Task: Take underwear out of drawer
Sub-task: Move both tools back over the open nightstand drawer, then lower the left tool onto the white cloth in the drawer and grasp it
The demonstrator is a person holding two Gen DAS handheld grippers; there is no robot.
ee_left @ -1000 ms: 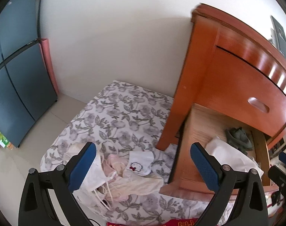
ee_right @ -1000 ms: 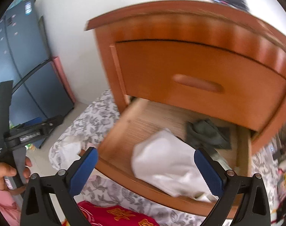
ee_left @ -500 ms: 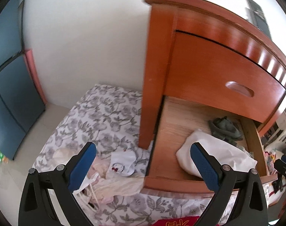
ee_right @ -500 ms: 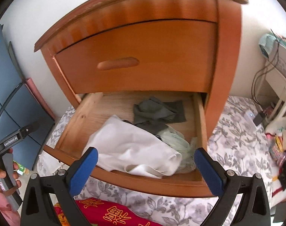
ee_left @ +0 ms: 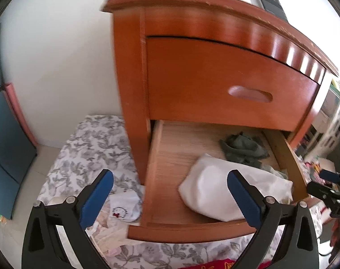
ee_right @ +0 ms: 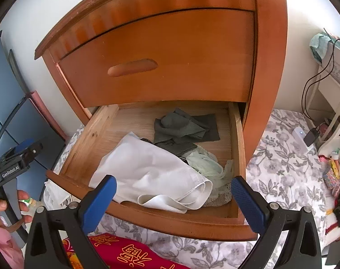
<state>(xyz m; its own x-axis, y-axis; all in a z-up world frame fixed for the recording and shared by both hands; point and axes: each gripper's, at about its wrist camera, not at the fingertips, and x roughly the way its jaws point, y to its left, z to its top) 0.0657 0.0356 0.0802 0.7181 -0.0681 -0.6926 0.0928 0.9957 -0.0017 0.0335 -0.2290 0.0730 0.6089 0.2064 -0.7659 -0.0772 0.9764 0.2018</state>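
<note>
Both your grippers have swung toward the open drawer (ee_right: 237,139); right gripper (ee_right: 173,198) and left gripper (ee_left: 170,194) gape empty, white underwear (ee_right: 152,174) ahead, several pieces (ee_left: 123,206) already outside.

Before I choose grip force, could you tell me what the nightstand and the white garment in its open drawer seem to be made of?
Nightstand: apparently solid wood with a glossy orange-brown varnish; grain and highlights show. Open drawer: paler, unvarnished-looking wood floor. White garment: thin woven fabric, probably cotton; soft creases, a folded band.
</note>
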